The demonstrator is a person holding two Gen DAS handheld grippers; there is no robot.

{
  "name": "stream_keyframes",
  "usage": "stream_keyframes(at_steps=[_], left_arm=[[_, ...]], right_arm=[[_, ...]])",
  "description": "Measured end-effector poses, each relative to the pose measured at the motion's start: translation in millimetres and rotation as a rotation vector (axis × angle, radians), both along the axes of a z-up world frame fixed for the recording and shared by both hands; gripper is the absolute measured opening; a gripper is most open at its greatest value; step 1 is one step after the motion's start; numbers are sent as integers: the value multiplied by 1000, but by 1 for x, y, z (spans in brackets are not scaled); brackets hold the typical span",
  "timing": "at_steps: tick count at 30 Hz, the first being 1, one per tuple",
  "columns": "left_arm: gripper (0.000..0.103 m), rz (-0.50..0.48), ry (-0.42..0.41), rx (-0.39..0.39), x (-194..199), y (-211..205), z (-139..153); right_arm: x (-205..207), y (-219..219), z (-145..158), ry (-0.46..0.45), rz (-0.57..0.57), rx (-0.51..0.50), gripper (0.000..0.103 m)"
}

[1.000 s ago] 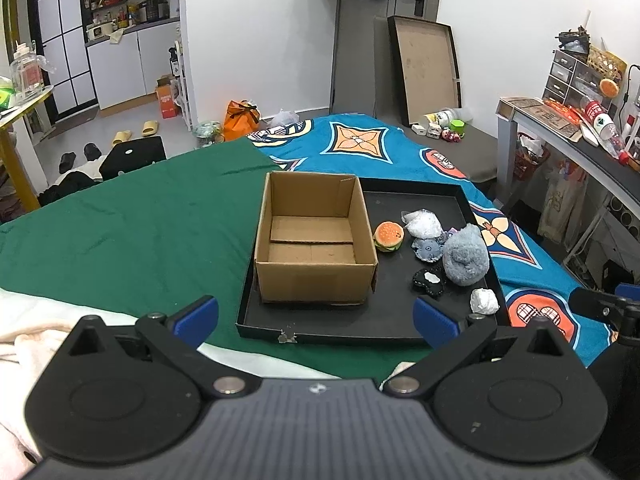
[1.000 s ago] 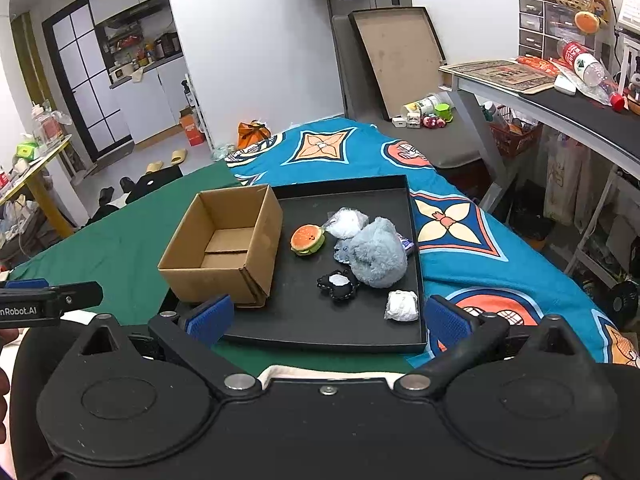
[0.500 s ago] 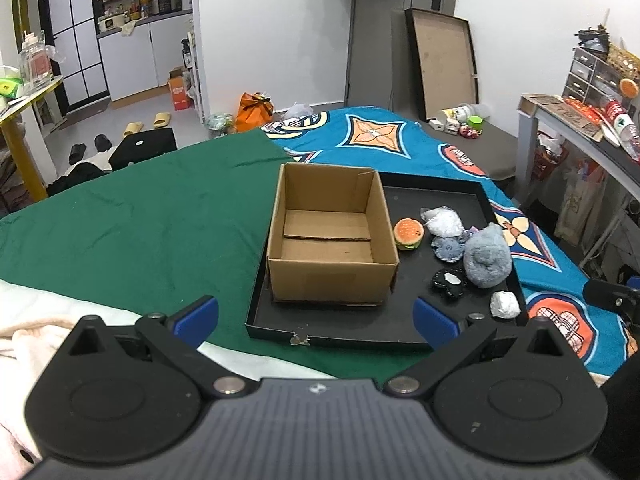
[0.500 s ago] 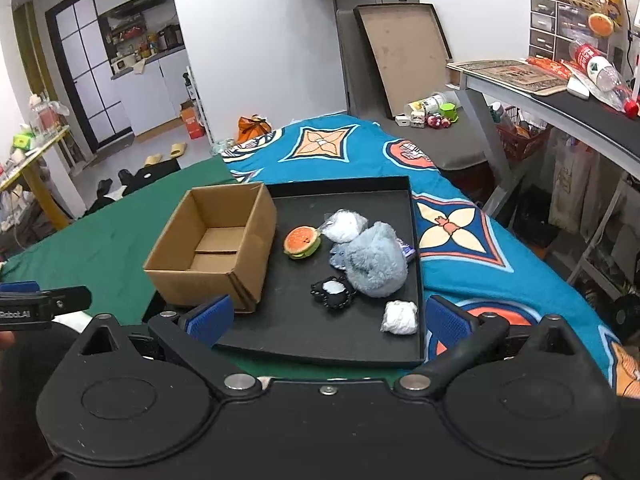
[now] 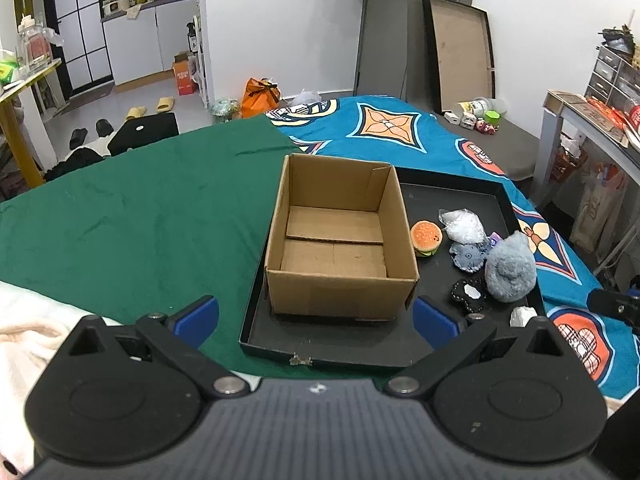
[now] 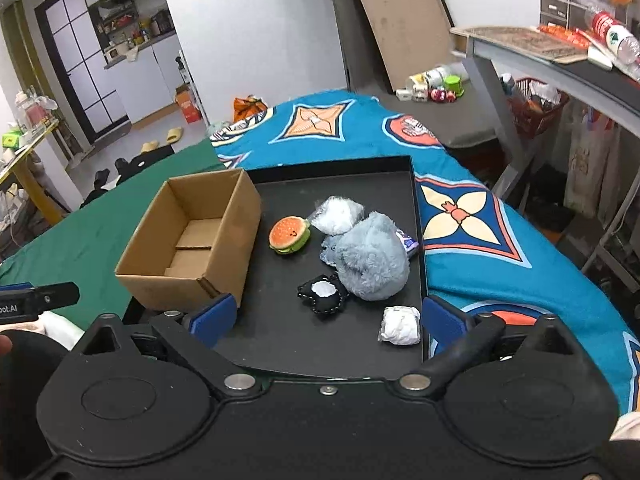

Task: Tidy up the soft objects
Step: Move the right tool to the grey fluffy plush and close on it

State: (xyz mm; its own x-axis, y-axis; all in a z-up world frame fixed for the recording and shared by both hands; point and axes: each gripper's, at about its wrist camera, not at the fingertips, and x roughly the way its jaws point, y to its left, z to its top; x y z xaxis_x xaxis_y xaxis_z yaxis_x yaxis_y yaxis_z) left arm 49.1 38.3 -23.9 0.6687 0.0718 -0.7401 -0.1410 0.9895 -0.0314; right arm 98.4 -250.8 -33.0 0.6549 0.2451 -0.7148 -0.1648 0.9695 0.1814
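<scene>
Soft toys (image 6: 372, 260) (burger, grey plush) lie beside the empty cardboard box (image 6: 192, 244).

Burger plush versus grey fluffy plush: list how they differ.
The burger plush is orange and green with a smooth printed face; the grey fluffy plush is plain shaggy grey. The burger is clearly smaller and lies nearer the cardboard box. Both lie loose on the black tray.

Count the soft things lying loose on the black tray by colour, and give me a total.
Orange: 1, the burger toy
White: 2, the clear bag of stuffing and the small wrapped bundle
Grey-blue: 2, the big plush and the flat toy behind it
Black: 1, the small pouch
Total: 6
</scene>
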Motion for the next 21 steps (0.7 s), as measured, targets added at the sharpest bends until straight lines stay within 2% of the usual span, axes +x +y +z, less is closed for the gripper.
stream_keyframes(at_steps=[21], left_arm=[[101, 58, 54, 0, 50, 10, -27]], right_arm=[[67, -5, -23, 94, 81, -34, 97]])
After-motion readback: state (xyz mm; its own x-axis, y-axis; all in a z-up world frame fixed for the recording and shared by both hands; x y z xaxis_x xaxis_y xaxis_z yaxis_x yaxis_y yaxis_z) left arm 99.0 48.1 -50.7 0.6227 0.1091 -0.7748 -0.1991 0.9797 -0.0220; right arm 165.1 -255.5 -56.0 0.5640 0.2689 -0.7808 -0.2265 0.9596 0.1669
